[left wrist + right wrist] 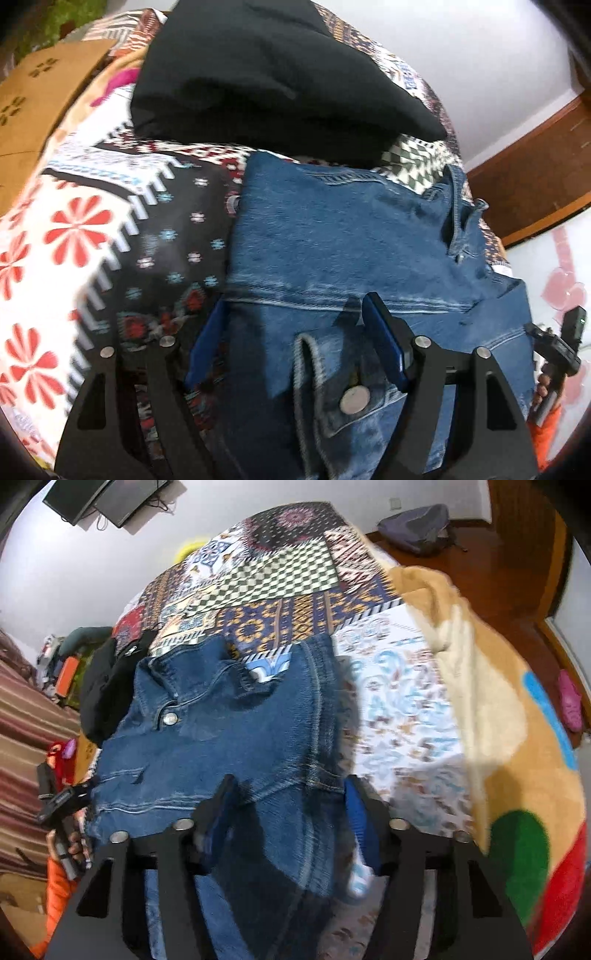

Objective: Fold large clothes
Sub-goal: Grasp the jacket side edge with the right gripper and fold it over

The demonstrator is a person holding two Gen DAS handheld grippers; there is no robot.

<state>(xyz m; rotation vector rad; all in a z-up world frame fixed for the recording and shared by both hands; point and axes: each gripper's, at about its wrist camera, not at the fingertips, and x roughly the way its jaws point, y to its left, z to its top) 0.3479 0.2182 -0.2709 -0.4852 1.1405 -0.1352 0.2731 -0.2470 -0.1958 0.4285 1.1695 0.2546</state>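
Observation:
A blue denim jacket (332, 236) lies folded on the patterned bedspread (74, 229). My left gripper (293, 301) points down over its near edge, open, its blue pads (384, 339) either side of a flap with a metal button (354, 401). In the right wrist view the denim jacket (229, 738) shows its collar and a button (170, 718). My right gripper (290, 781) hangs over the jacket's near right part. Denim fills the gap between its blue pads (360, 812), which do not visibly press it.
A folded black garment (277, 74) lies behind the jacket, seen also as the black garment (107, 694) at its left. A tan fleece blanket (498, 720) covers the bed's right side. A cardboard box (33, 110), a backpack (417, 528) and wooden floor (517, 590) lie beyond the bed.

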